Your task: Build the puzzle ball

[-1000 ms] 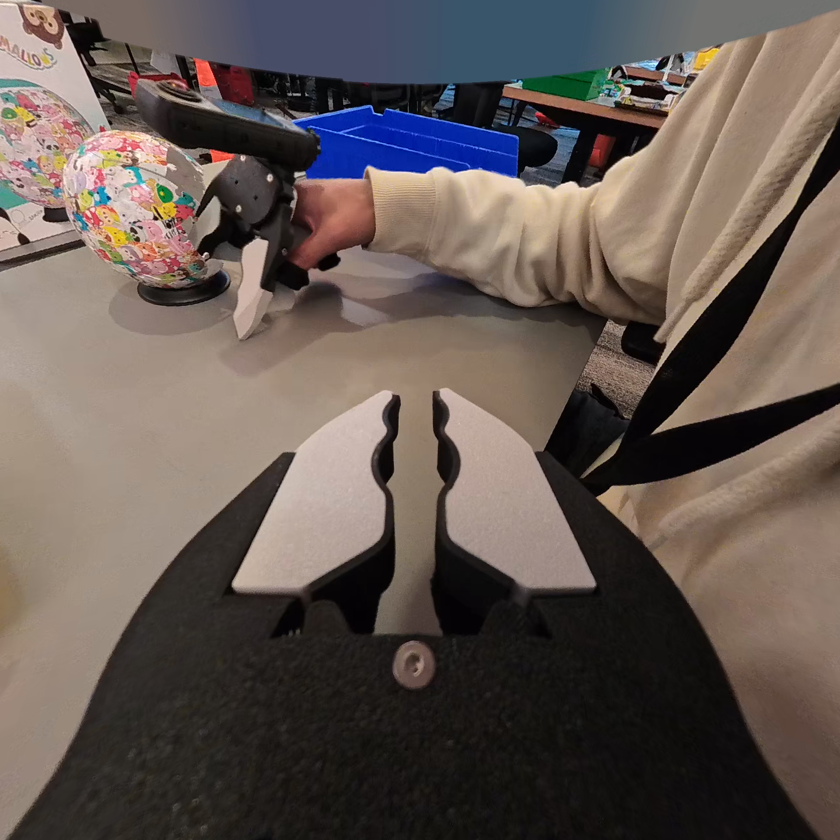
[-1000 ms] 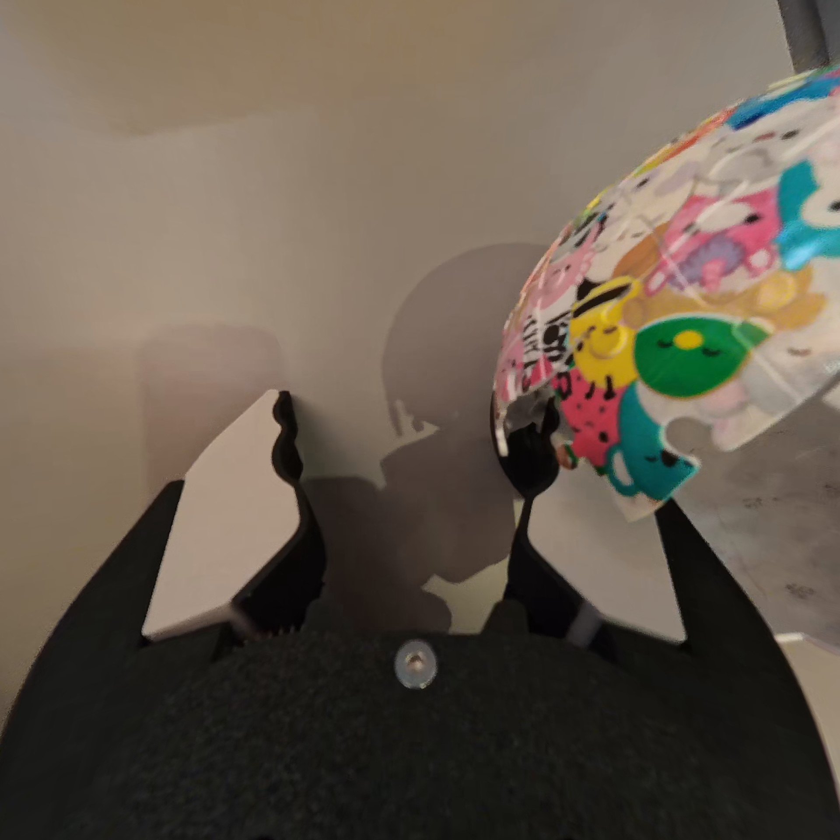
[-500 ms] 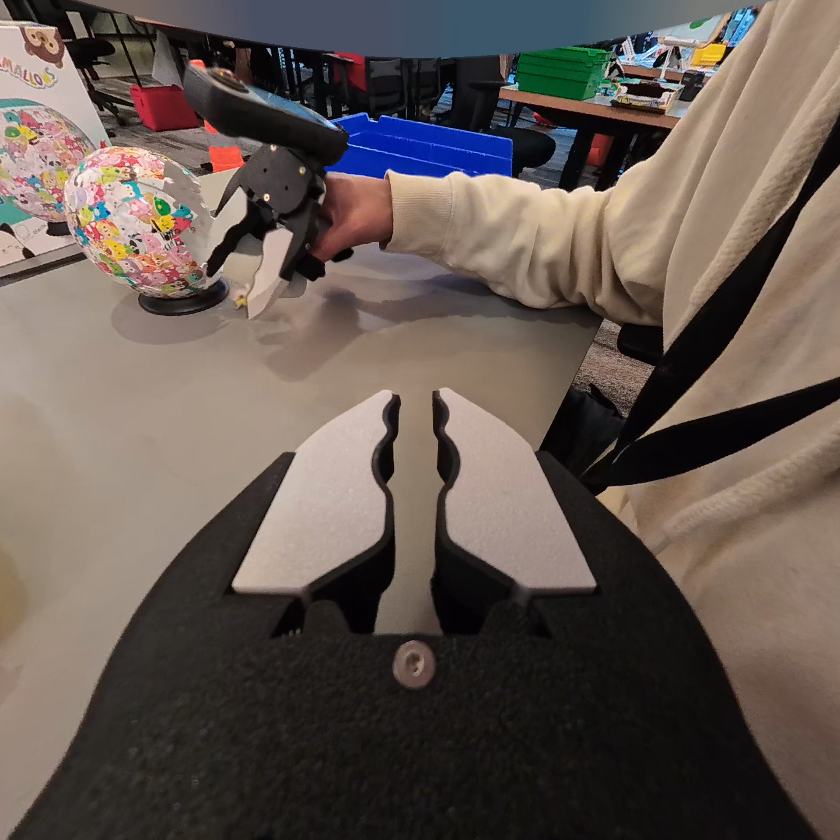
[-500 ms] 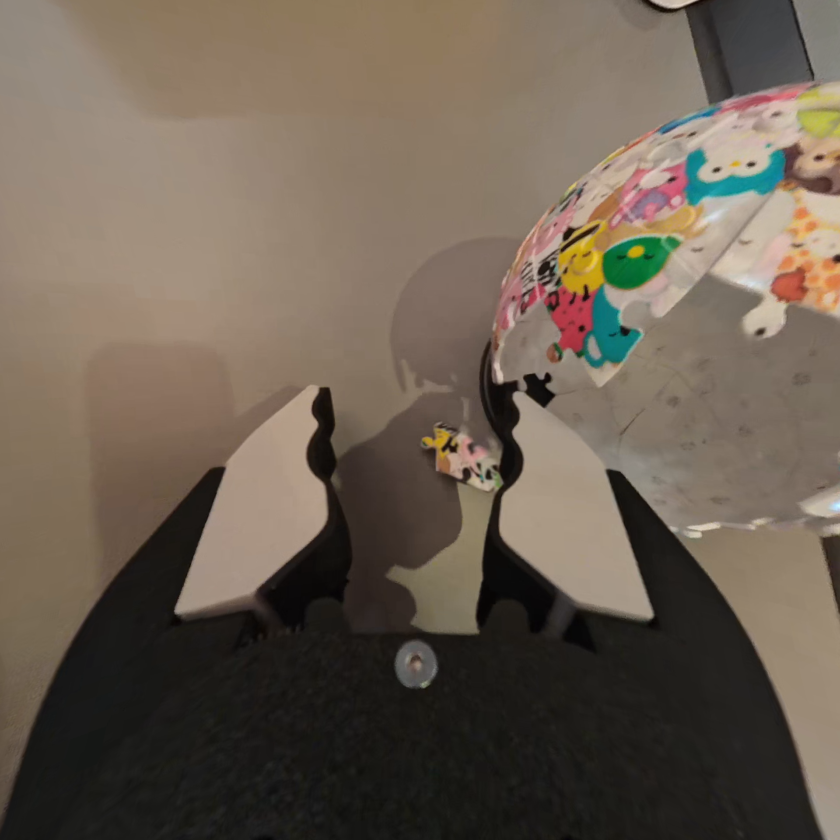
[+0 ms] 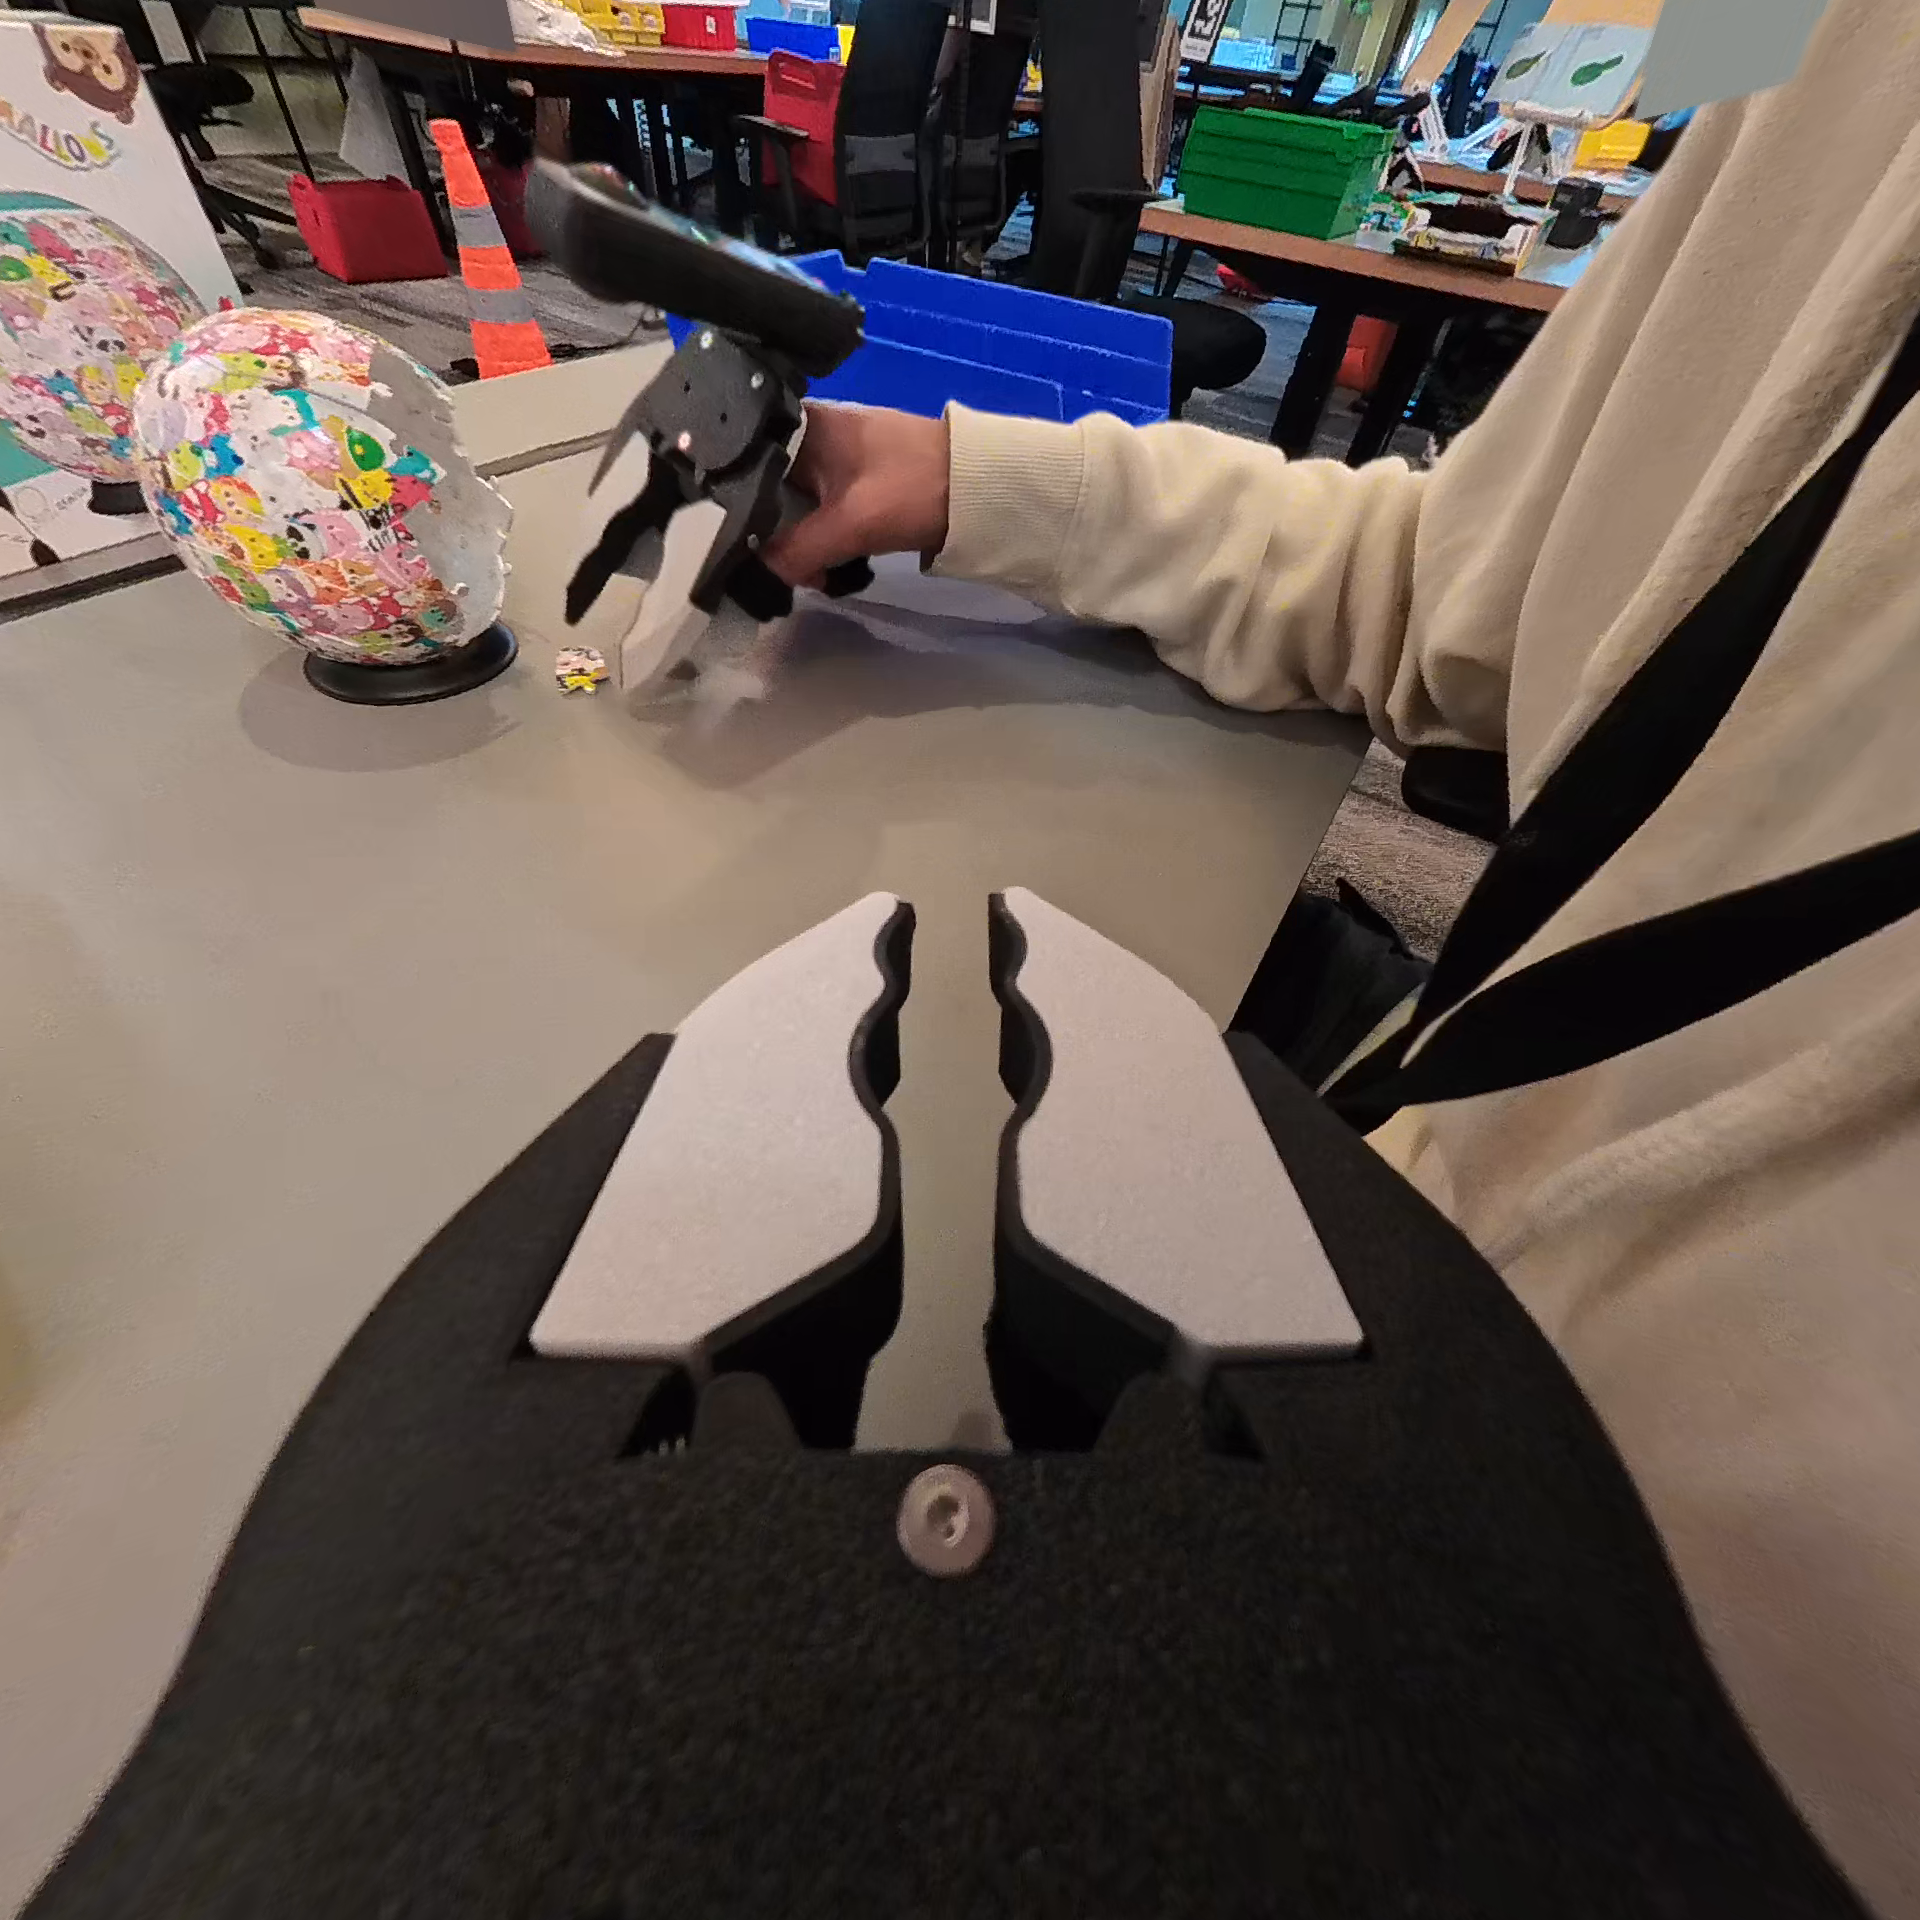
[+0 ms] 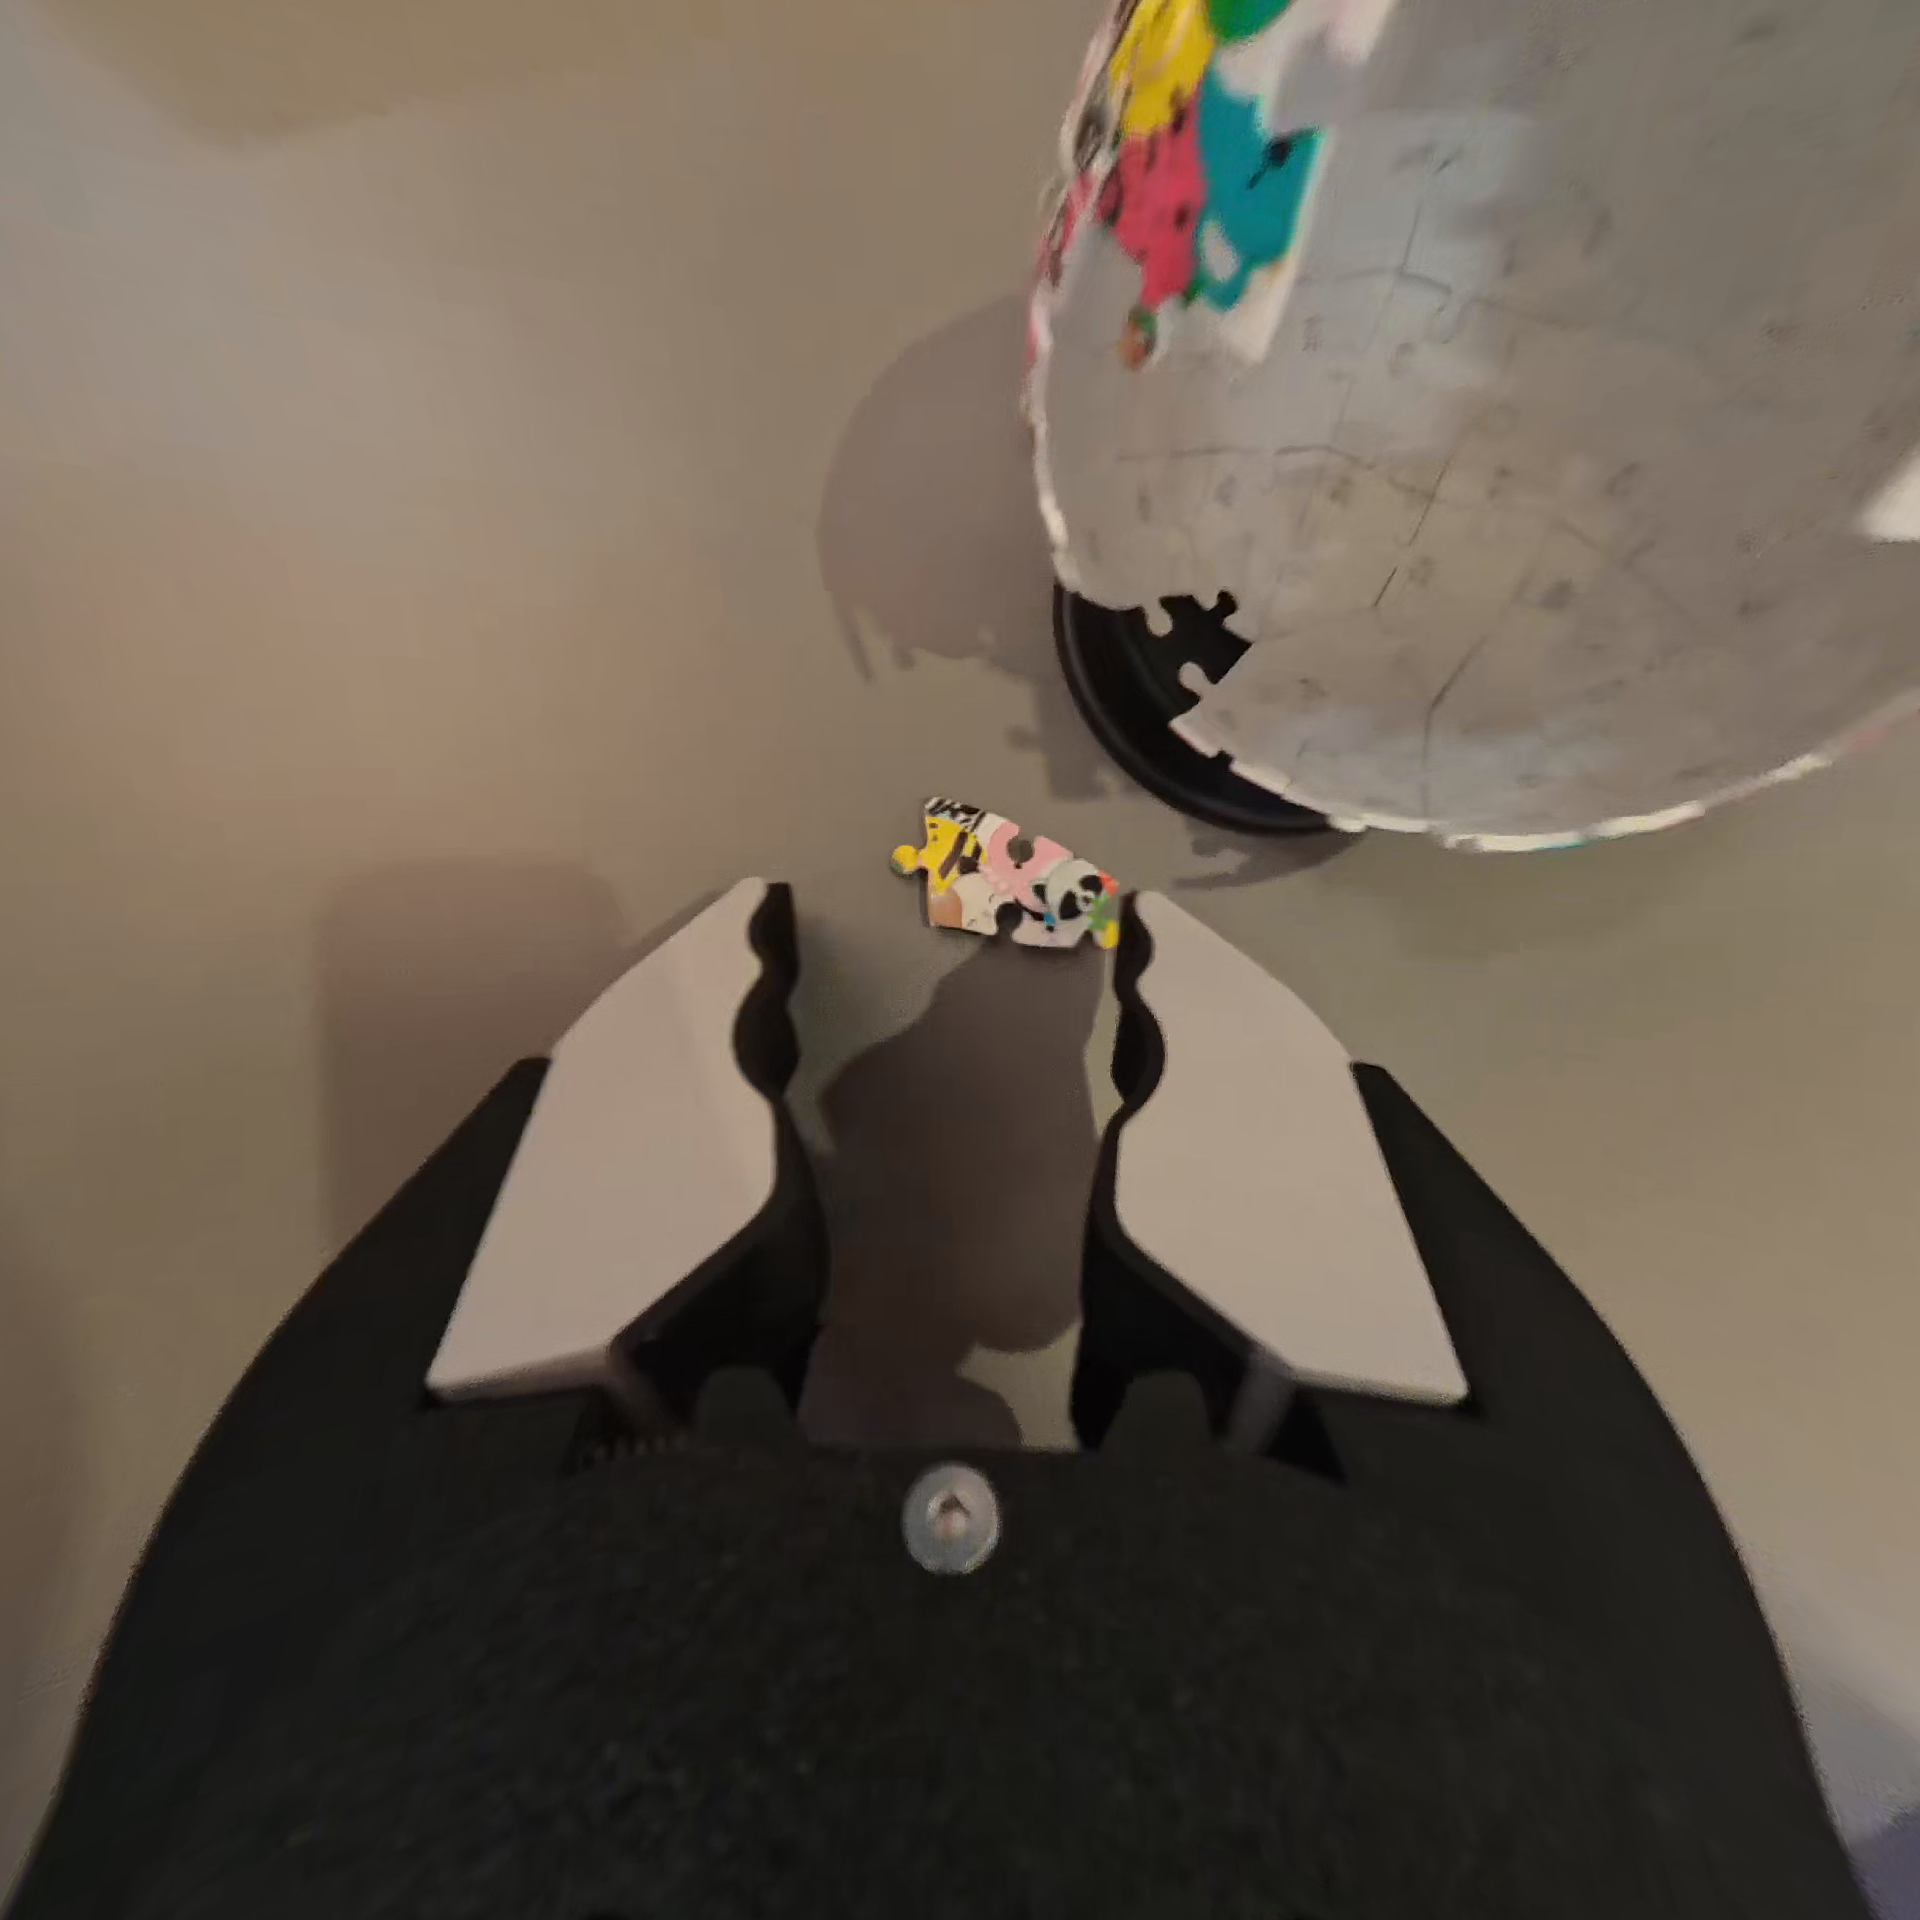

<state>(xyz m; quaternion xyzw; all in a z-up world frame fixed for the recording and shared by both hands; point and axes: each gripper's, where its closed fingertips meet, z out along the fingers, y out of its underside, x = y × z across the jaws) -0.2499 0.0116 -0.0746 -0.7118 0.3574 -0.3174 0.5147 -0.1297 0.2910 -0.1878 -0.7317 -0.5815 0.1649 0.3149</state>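
Note:
The partly built puzzle ball [image 5: 312, 488], covered in bright cartoon figures, sits on a black ring stand [image 5: 410, 670] at the table's far left. Its open side faces right, showing the grey inside [image 6: 1507, 468]; its rim has a piece-shaped gap just above the stand [image 6: 1132, 717]. A small loose puzzle piece [image 6: 1013, 883] lies flat on the table beside the stand, also seen in the left wrist view [image 5: 580, 668]. My right gripper [image 6: 951, 904] is open and empty, its tips just short of the piece, pointing down [image 5: 623, 644]. My left gripper [image 5: 951, 914] is almost shut, empty, low over the near table.
The puzzle's box [image 5: 73, 312] stands behind the ball at the far left. The grey table's right edge [image 5: 1309, 862] runs beside the person's cream sleeve [image 5: 1195, 551]. A blue bin [image 5: 997, 332], an orange cone [image 5: 488, 270] and other tables lie beyond.
My right gripper has drawn back from the ball's rim, lowered toward the table and narrowed its jaws. The loose piece now shows on the table in front of it. My left gripper stayed put.

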